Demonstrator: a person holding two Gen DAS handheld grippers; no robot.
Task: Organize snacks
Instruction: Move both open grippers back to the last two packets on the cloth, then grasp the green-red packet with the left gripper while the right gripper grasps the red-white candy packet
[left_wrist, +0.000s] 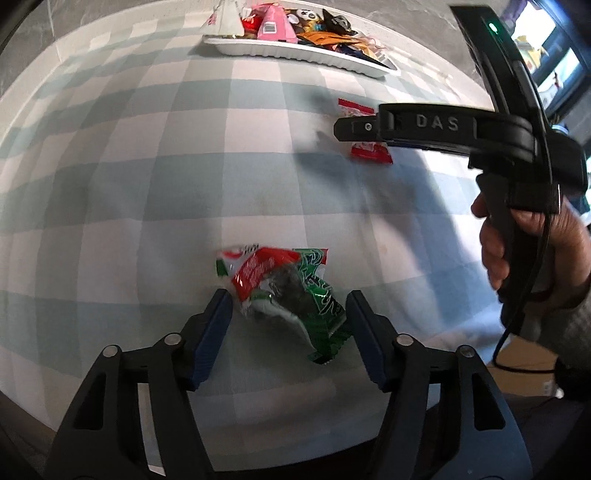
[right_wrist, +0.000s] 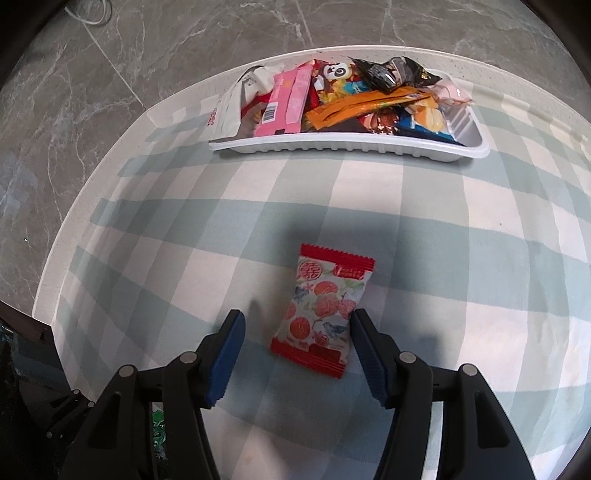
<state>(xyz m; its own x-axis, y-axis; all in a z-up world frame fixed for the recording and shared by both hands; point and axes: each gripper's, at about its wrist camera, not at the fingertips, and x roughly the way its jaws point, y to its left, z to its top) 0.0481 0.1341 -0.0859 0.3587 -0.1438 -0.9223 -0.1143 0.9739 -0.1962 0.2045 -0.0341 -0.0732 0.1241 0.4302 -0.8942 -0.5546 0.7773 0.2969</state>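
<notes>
A crumpled green and red snack packet (left_wrist: 284, 288) lies on the checked tablecloth between the blue pads of my left gripper (left_wrist: 288, 317). The jaws stand open, both pads close beside the packet's edges, and it looks blurred. In the right wrist view a flat white packet with red ends and a fruit print (right_wrist: 325, 306) lies between the fingers of my right gripper (right_wrist: 297, 332). That gripper is open; the packet's edge is at the right pad and a wide gap remains on the left. The left wrist view shows the same packet (left_wrist: 369, 151) partly hidden under the right gripper's fingers.
A white tray (right_wrist: 332, 146) heaped with several mixed snacks stands at the far edge of the table. Grey marble floor (right_wrist: 92, 92) lies beyond the table's far and left edges. A hand (left_wrist: 517, 240) grips the right tool's handle at the right of the left wrist view.
</notes>
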